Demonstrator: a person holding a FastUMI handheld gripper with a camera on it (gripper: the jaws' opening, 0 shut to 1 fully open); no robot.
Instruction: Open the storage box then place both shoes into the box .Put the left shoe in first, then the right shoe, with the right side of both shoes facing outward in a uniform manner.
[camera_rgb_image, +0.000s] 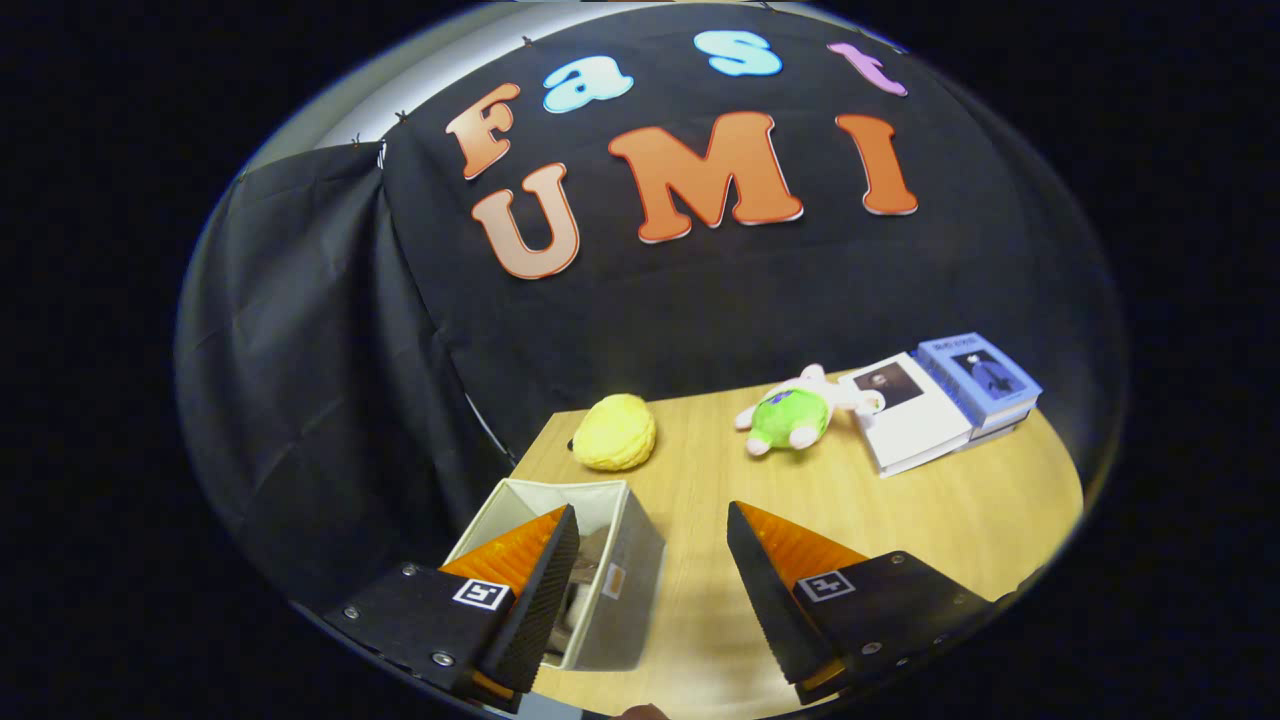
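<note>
An open-topped, pale grey fabric storage box (612, 570) sits at the near corner of the wooden tabletop (900, 510), partly behind the left finger of the gripper (652, 555), whose jaws stand wide apart and hold nothing. Something greyish lies inside the box, too hidden to identify. Farther back rest a yellow knitted ball (615, 432), a green-and-white plush toy (795, 412) and two books (940, 400) lying side by side.
</note>
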